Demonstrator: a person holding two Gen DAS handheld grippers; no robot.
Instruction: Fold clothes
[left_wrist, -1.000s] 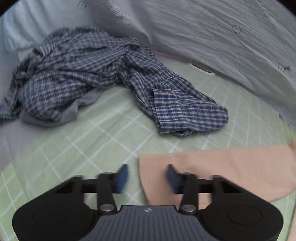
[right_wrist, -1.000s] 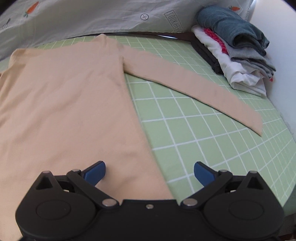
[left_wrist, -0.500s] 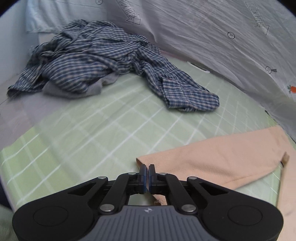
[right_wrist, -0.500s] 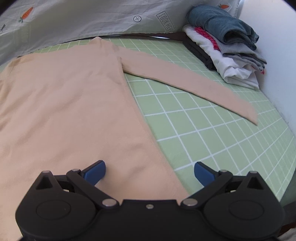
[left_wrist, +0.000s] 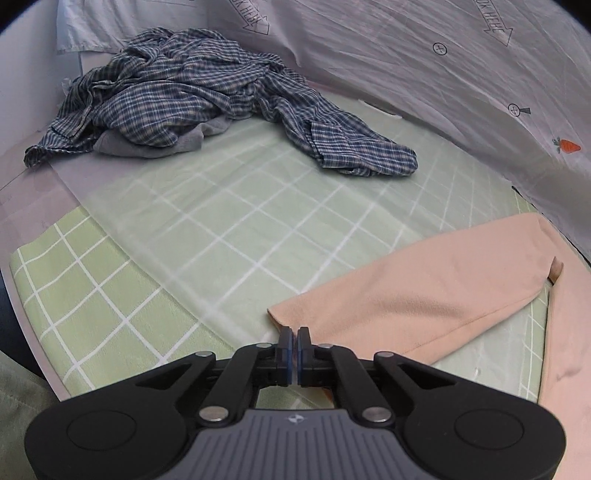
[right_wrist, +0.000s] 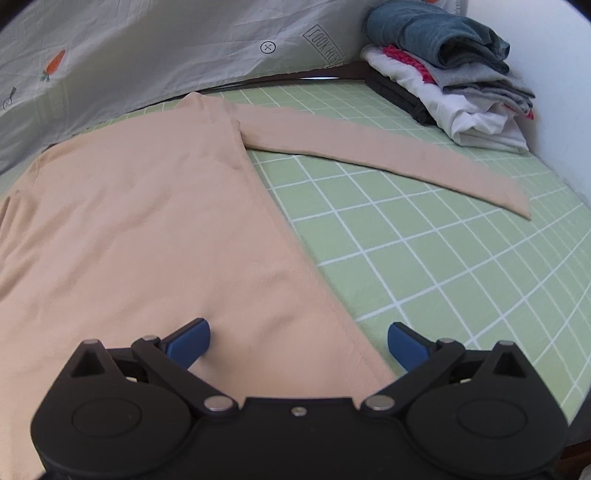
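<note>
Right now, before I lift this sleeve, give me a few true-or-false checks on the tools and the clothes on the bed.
1. The left tool is shut on the peach top's sleeve cuff. True.
2. The right tool grips the hem. False: it is open over the peach top.
3. The plaid shirt is neatly folded. False: it lies crumpled.
4. A stack of folded clothes sits at the far right. True.

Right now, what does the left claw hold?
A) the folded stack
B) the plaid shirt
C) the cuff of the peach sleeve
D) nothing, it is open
C: the left claw is closed on the cuff end of the peach sleeve; the plaid shirt lies far off.
</note>
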